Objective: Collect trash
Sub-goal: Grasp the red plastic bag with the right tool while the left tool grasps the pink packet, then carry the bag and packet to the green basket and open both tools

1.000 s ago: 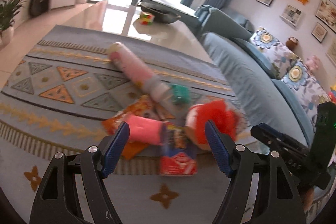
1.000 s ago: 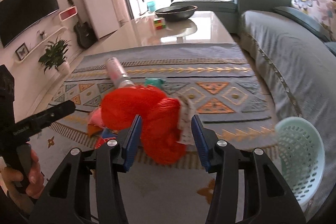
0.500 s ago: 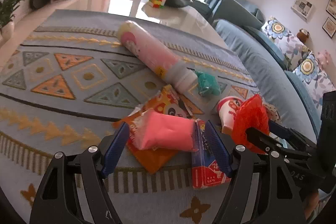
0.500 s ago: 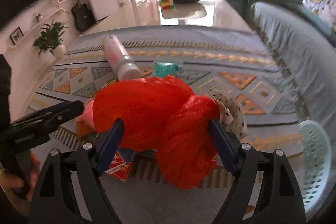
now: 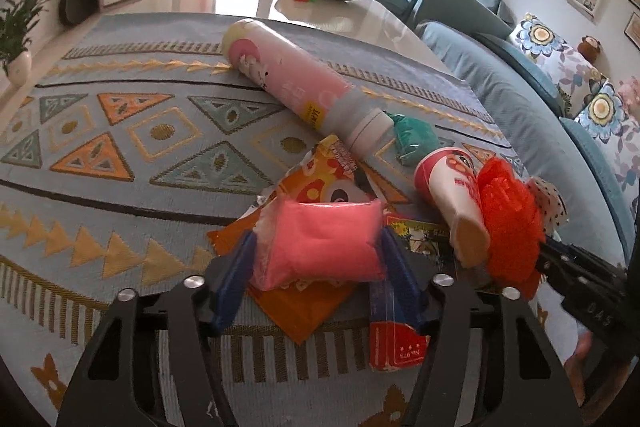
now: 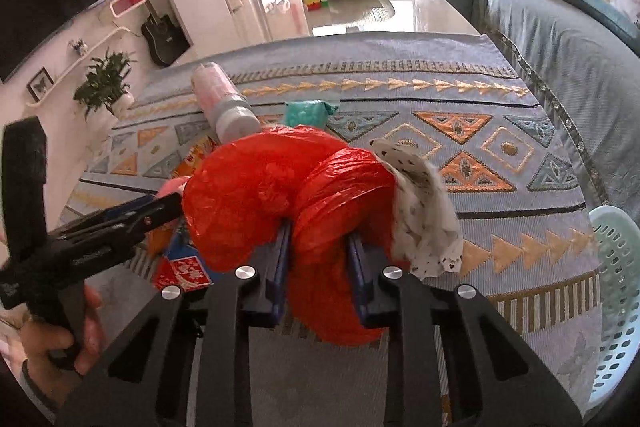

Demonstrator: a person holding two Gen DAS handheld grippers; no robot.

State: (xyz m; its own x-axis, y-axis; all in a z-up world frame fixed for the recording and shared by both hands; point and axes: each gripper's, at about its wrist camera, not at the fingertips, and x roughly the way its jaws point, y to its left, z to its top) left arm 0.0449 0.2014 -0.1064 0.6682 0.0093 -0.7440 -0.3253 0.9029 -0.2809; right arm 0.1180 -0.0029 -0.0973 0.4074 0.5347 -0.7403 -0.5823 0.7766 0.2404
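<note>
Both tongs are closing on trash lying on a blue patterned rug. Left tongs (image 5: 318,259) stand about half spread, their blue pads (image 5: 236,279) pressed against the two ends of a soft pink plastic packet (image 5: 320,239), which lies on a flat orange snack wrapper (image 5: 304,303) near the rug's (image 5: 120,147) near fringed edge. Right tongs (image 6: 318,251) are nearly pressed together, pinching a fold of a crumpled red plastic bag (image 6: 280,187). A white dotted paper scrap (image 6: 424,223) touches the bag's right side. Just beside the packet lie a red-and-blue carton (image 5: 394,343) and a toppled red-and-white paper cup (image 5: 452,203). Farther off lie a long pink bottle (image 5: 296,87) and a teal wad (image 5: 414,139). A pale green mesh basket (image 6: 616,307) stands past the rug's right edge.
</note>
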